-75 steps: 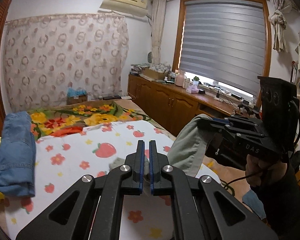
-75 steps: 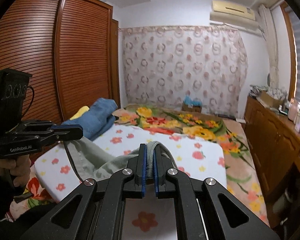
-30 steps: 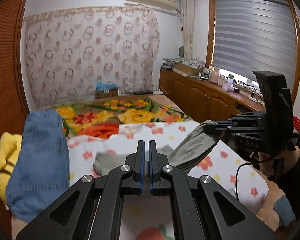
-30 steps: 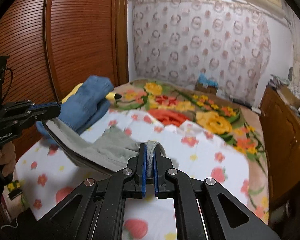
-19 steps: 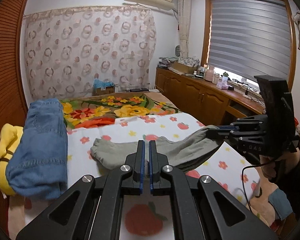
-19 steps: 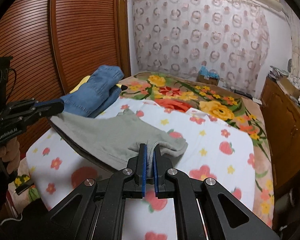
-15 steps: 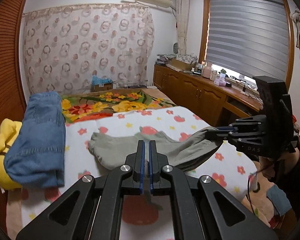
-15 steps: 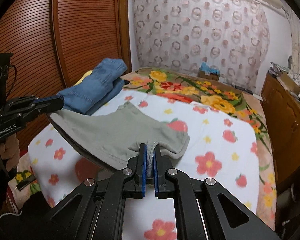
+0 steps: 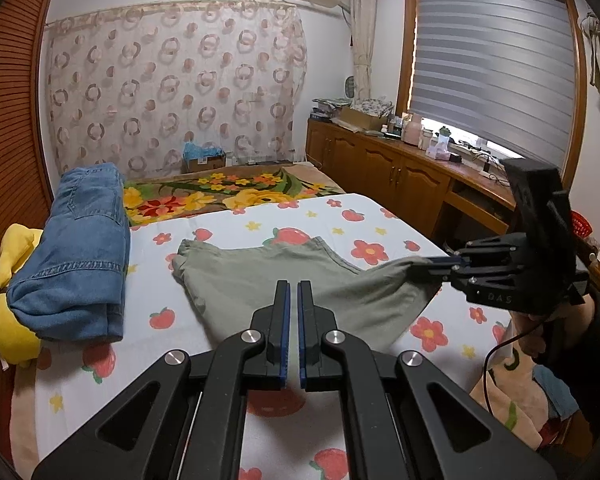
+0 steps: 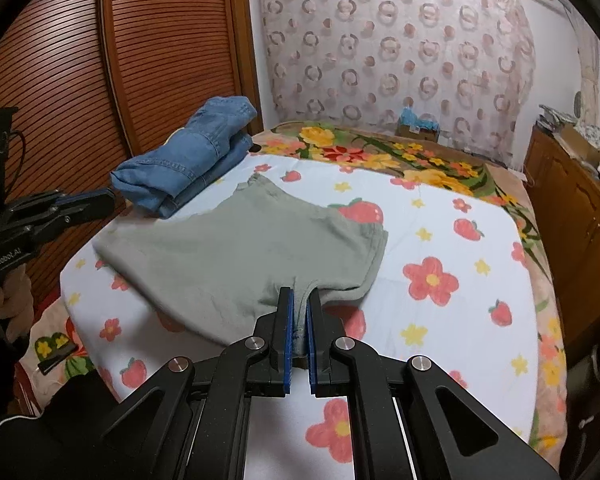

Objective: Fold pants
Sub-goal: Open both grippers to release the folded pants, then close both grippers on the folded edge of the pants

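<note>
Grey-green pants (image 10: 240, 248) lie spread across the white flowered sheet (image 10: 452, 240) of the bed, near its front edge. The right claw (image 10: 299, 320) is closed on a fold of the pants' near hem, the cloth pinched between its blue-lined fingers (image 10: 286, 336); in the left wrist view the same claw (image 9: 446, 266) holds the pants' (image 9: 284, 280) right corner lifted off the sheet (image 9: 220, 228), so that the fabric slopes up from the bed to the fingertips. The left claw (image 9: 293, 316) hovers over the near edge of the pants with its fingers (image 9: 285, 328) almost together, a narrow gap between them; no cloth is seen in that gap. In the right wrist view this claw (image 10: 100, 200) sits at the far left, just beside the pants' left corner, and whether it grips the fabric cannot be told. Folded jeans (image 9: 80, 252) rest on the bed's left side, on top of a yellow item (image 9: 12, 280), well apart from the right claw and just beside the pants' far leg.
</note>
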`<move>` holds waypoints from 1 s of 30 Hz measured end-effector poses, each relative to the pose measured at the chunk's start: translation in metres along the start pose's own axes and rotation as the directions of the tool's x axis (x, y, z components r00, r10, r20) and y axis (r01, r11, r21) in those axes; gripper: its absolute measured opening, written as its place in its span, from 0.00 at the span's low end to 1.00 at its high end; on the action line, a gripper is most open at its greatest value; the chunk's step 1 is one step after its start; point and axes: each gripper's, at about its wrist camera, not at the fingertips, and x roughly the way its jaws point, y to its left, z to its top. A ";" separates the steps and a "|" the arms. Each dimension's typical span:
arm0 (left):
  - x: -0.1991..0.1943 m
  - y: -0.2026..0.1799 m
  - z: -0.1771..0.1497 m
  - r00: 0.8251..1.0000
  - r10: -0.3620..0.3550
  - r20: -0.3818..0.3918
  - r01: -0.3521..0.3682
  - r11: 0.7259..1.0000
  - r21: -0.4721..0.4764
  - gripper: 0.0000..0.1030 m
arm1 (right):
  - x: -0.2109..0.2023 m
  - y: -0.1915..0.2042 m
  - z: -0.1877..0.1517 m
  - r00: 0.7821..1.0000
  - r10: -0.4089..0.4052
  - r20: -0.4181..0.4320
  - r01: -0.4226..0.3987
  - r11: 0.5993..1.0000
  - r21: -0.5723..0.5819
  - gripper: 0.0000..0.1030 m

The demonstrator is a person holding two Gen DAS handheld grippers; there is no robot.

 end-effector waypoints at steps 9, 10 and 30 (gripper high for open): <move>0.019 0.015 -0.031 0.996 -0.009 -0.088 0.002 0.997 -0.077 0.04 | 0.019 -0.004 -0.019 0.998 -0.002 -0.067 0.004 0.999 0.039 0.05; 0.023 0.016 -0.035 0.994 -0.006 -0.106 -0.003 0.996 -0.086 0.04 | 0.021 -0.006 -0.023 0.997 -0.002 -0.079 0.006 0.999 0.046 0.05; 0.053 -0.003 -0.096 0.963 -0.030 -0.267 -0.001 0.993 -0.115 0.48 | 0.027 -0.007 -0.057 0.994 -0.047 -0.102 0.057 0.994 0.097 0.31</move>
